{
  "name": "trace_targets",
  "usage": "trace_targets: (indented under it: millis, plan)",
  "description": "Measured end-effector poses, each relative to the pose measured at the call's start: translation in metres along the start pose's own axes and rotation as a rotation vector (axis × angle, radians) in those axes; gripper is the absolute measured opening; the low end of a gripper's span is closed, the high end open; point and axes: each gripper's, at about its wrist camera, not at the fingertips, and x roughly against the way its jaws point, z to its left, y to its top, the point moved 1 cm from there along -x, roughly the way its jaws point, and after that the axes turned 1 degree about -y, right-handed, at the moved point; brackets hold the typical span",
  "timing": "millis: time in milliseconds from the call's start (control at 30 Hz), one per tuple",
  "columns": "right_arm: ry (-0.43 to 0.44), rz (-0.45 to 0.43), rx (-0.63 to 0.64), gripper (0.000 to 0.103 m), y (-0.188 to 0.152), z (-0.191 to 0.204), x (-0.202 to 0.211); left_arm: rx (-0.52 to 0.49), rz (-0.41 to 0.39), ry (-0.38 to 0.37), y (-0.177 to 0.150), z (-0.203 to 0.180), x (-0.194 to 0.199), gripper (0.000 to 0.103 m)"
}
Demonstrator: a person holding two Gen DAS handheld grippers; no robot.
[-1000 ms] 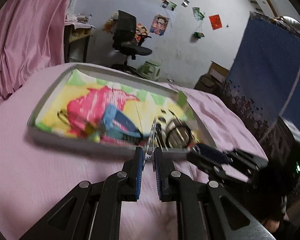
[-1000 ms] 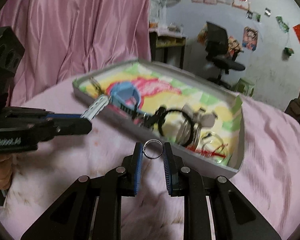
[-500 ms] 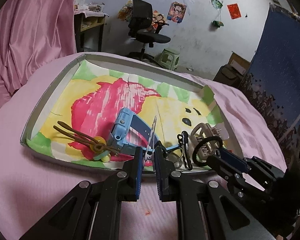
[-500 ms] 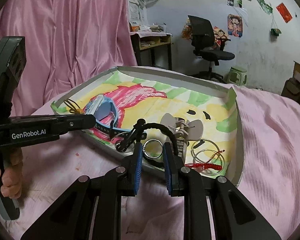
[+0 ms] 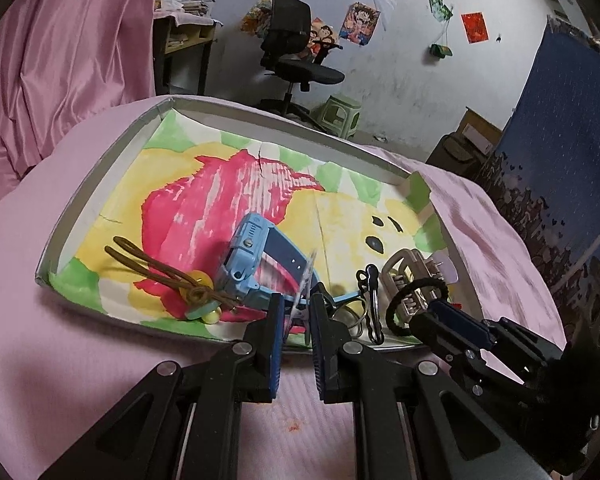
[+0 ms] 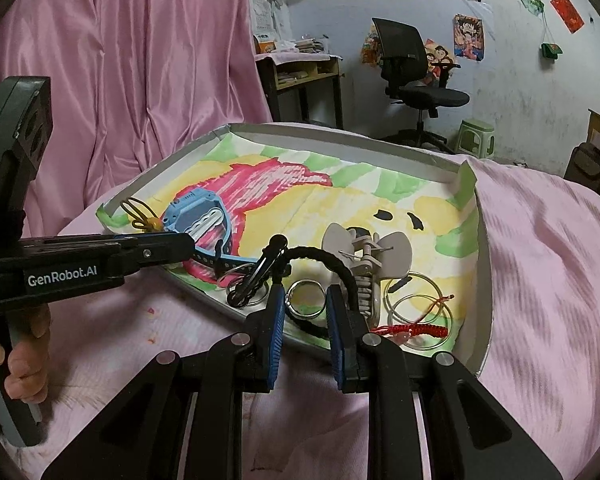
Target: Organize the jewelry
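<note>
A shallow grey tray [image 5: 100,184] with a bright painted lining lies on the pink bed; it also shows in the right wrist view [image 6: 484,264]. In it lie a blue watch [image 5: 256,264], a brown cord with beads [image 5: 168,280], a black clip [image 5: 370,300], a beige claw clip [image 6: 368,256], a black hair tie [image 6: 332,264], clear rings [image 6: 416,304] and a red bracelet [image 6: 416,330]. My left gripper [image 5: 296,312] is shut on a thin silvery hair clip [image 5: 306,280] at the tray's near edge. My right gripper [image 6: 306,304] is shut on a silver ring [image 6: 305,299] over the tray's near side.
Pink curtains [image 6: 140,80] hang on the left. An office chair [image 5: 292,60], a green stool [image 5: 340,114] and a desk [image 6: 300,68] stand behind the bed. A dark blue panel [image 5: 560,120] is on the right. A hand [image 6: 16,360] holds the left gripper's handle.
Both grippers have moved forward and over the tray's near edge, each still holding its item. The tray now looks closer and larger in both views.
</note>
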Motion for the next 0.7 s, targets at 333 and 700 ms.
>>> trace_targets:
  millis: [333,700]
  plan:
    - [-0.005,-0.021,-0.013,0.032,-0.003,0.002,0.006,-0.001,-0.082,0.008,-0.009,0.002,0.030,0.051]
    - [-0.018,-0.153,-0.064,0.068,-0.016,0.007,0.060,0.019,-0.199,0.074,-0.048,0.013,0.092,0.089]
